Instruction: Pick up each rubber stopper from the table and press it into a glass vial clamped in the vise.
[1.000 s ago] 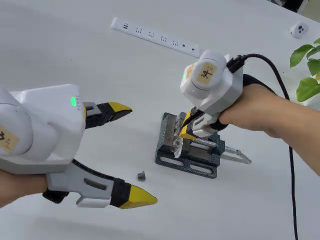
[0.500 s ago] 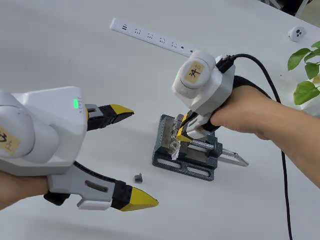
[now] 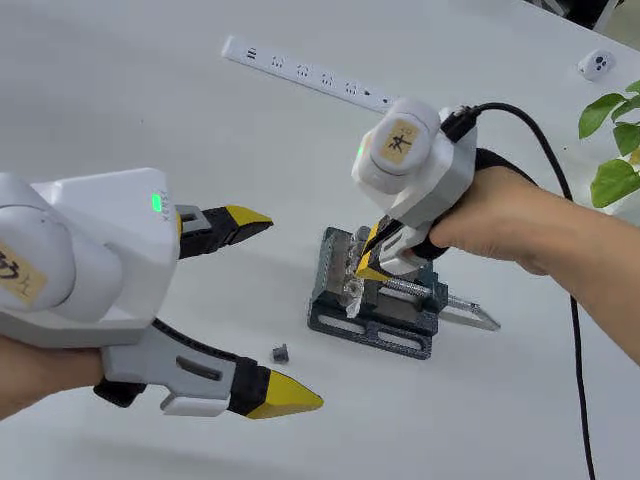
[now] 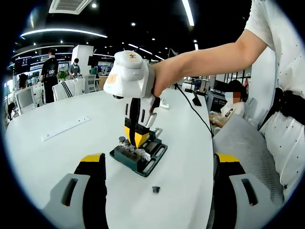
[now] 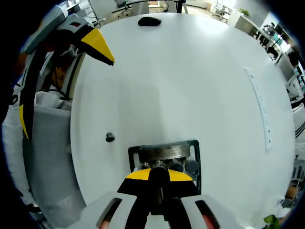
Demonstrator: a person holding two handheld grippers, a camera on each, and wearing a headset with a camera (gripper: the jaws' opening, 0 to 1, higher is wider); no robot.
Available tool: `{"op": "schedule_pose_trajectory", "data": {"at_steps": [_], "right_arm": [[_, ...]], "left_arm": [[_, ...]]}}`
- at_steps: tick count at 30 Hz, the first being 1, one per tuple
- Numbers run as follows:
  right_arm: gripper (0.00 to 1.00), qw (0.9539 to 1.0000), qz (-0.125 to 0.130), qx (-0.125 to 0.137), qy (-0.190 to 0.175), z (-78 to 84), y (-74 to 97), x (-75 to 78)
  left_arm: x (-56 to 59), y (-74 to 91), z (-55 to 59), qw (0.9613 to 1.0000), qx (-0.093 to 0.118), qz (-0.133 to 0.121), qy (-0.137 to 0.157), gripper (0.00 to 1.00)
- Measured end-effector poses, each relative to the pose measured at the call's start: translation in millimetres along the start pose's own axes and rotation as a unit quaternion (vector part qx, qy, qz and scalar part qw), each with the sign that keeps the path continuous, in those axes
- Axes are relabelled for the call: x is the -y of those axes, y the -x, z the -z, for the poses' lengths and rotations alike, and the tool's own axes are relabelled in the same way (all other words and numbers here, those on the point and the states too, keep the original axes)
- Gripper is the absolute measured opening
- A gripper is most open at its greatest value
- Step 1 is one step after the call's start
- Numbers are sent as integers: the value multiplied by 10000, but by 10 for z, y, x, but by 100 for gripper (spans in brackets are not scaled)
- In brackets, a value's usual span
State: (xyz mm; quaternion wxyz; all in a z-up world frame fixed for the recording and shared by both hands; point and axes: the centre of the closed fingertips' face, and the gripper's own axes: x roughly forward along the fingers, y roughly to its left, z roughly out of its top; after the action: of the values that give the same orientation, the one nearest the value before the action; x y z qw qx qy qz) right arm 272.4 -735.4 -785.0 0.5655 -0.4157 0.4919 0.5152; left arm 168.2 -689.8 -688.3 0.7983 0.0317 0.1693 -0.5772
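A dark vise [image 3: 372,318] stands mid-table with a row of glass vials [image 3: 352,272] clamped in it. My right gripper [image 3: 366,266] points down onto the vials, its yellow tips shut on a dark rubber stopper [image 5: 158,172] right over the vial row [image 5: 176,166]. Another small dark stopper [image 3: 281,352] lies loose on the table left of the vise, also seen as the stopper [image 4: 155,189] in front of the vise [image 4: 138,156]. My left gripper [image 3: 295,312] hovers wide open to the left, above that loose stopper, holding nothing. The right gripper [image 4: 135,137] meets the vials from above.
A white power strip [image 3: 310,75] lies at the back. The vise's screw handle [image 3: 470,316] sticks out to the right. A black cable [image 3: 560,170] runs from the right gripper. Plant leaves [image 3: 615,150] and a small white round device [image 3: 597,64] sit at the right edge.
The view has shifted a little. The right gripper stays shut over the vials, and the left gripper stays open over the loose stopper.
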Motion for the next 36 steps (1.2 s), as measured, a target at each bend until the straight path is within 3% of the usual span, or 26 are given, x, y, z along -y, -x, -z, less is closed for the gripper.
{"op": "schedule_pose_trajectory", "data": {"at_steps": [14,36], "right_arm": [[8,9996,40,269,-59,-11,-8,2],[9,9988,98,442,-163,-23,14,-10]], "left_arm": [[11,-28,6,10000,-11,26,19,93],[26,-38,26,10000,-39,76,32,91]]}}
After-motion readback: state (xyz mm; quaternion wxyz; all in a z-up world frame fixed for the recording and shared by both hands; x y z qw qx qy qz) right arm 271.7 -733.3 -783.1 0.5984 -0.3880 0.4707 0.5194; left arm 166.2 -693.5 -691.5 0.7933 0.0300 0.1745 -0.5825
